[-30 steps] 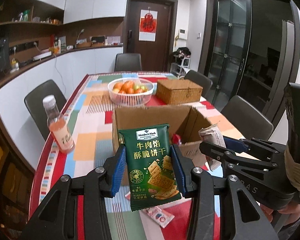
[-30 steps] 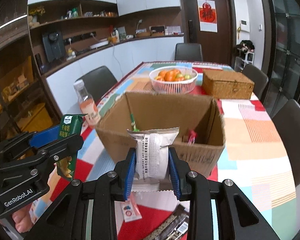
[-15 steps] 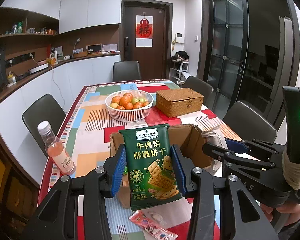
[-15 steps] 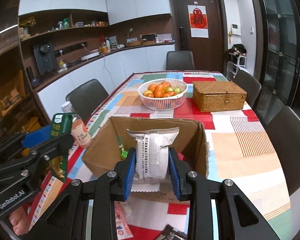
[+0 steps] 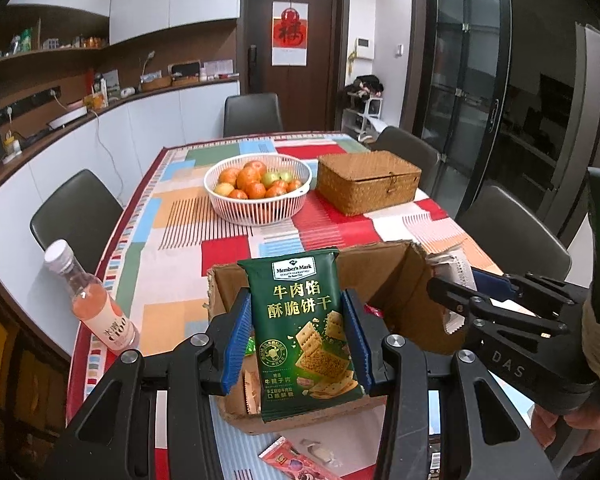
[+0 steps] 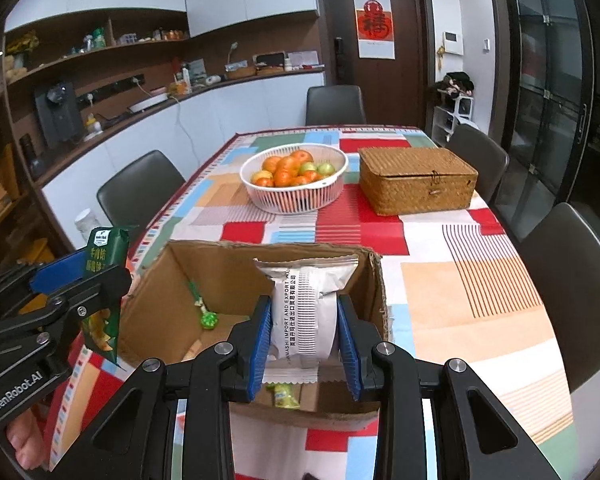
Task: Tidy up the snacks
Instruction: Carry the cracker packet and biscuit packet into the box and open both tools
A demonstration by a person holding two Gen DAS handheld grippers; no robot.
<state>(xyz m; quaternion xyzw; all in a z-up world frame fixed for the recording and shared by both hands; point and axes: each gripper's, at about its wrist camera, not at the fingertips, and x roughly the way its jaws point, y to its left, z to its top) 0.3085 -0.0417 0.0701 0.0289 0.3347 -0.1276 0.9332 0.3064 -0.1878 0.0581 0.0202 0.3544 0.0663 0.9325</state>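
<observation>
My left gripper (image 5: 298, 340) is shut on a green cracker packet (image 5: 304, 328) and holds it upright above the near left part of an open cardboard box (image 5: 404, 280). My right gripper (image 6: 304, 340) is shut on a white snack packet (image 6: 304, 312) above the near right part of the same box (image 6: 156, 304). Small sweets lie on the box floor, one of them green (image 6: 208, 319). The left gripper with its green packet also shows at the left of the right wrist view (image 6: 96, 280).
A pink drink bottle (image 5: 96, 304) stands left of the box. A white fruit basket (image 5: 258, 188) and a wicker box (image 5: 368, 180) stand farther back. Loose snack wrappers (image 5: 296, 460) lie on the patterned tablecloth in front of the box. Chairs surround the table.
Both grippers have risen with their packets still held. The box now lies lower in both views, and more of its inside shows.
</observation>
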